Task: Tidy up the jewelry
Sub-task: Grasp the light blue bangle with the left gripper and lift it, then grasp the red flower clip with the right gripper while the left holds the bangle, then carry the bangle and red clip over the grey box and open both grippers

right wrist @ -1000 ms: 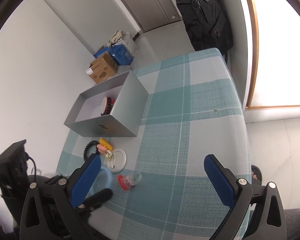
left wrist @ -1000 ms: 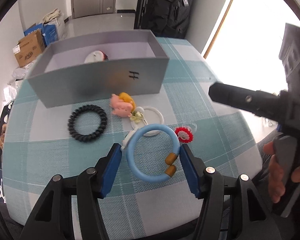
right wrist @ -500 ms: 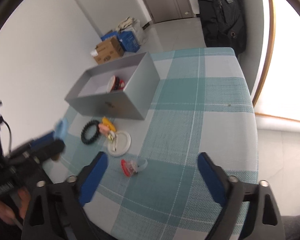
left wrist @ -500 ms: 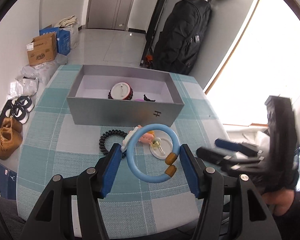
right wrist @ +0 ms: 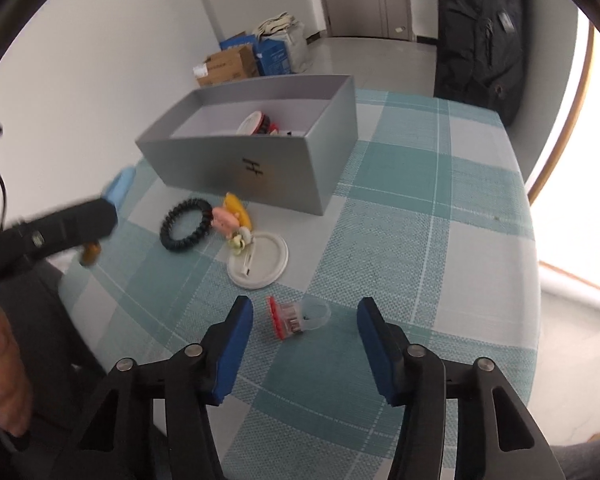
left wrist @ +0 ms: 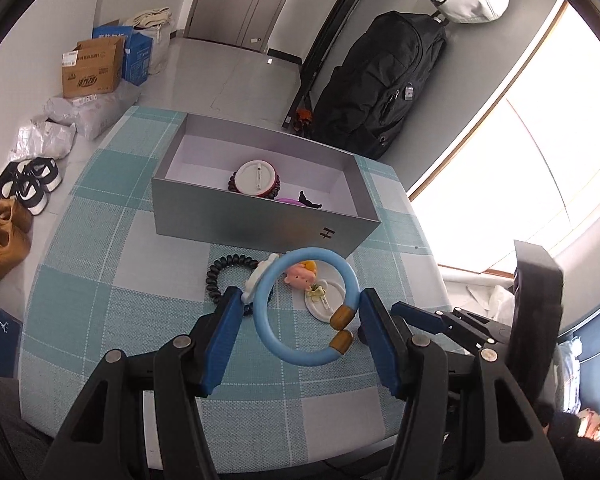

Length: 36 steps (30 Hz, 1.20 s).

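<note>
Left gripper point(left wrist: 300, 320) clamped across blue bangle point(left wrist: 306, 308), lifted off tabletop point(left wrist: 112, 280) short of grey box point(left wrist: 260, 220). Looks light, stiff, slick: grip the sides. Right gripper point(right wrist: 304, 340) jaws just narrowing, still unclenched, red-and-clear ring point(right wrist: 296, 316) between them, untouched.

On the grey box point(left wrist: 260, 220) in front of you, the near wall carries a small black mark that reads like an "H" turned sideways. The brown carton point(left wrist: 90, 68) on the floor has printed labels, but you probably cannot read them at this size.
</note>
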Motion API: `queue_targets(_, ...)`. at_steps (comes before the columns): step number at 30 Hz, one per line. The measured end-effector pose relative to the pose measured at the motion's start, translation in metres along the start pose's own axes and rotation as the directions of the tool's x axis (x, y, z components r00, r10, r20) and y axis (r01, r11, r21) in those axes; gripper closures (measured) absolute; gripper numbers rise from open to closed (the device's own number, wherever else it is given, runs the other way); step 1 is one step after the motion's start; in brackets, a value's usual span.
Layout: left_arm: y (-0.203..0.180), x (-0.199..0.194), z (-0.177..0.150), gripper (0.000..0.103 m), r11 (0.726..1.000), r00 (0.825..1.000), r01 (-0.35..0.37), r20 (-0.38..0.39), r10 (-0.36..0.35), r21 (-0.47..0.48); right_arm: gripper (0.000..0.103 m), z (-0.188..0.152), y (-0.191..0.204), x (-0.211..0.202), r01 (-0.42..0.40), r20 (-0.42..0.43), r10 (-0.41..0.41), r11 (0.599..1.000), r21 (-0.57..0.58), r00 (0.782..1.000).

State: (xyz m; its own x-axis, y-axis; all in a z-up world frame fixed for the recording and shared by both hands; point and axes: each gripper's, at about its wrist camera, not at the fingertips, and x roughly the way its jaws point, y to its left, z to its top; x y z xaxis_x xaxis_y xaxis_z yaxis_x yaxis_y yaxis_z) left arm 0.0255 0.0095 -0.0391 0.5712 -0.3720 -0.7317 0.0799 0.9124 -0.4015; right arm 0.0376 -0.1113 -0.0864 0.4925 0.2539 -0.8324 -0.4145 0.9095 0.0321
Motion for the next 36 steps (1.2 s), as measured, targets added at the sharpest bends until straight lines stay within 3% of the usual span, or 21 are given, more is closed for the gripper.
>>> queue_targets(5,0.004,-0.001,0.002,0.048,0.999,1.0,0.027,0.007,-0.027,-0.025,0.075,-0.001,0.007,0.001,0.041,0.003,-0.041,0.998,-0.046,0.999)
queue_targets(24,0.015,-0.01,0.014,0.048,0.996,0.999,0.04,0.04,-0.037,-0.081,0.075,0.02,0.02,-0.022,-0.016,0.104,0.022,0.998,-0.059,0.994)
queue_targets(36,0.008,-0.008,0.051,0.048,0.999,0.998,-0.014,0.059,0.015,-0.032,0.075,0.074,0.001,-0.032,-0.103,0.181,0.096,0.994,0.029,0.979)
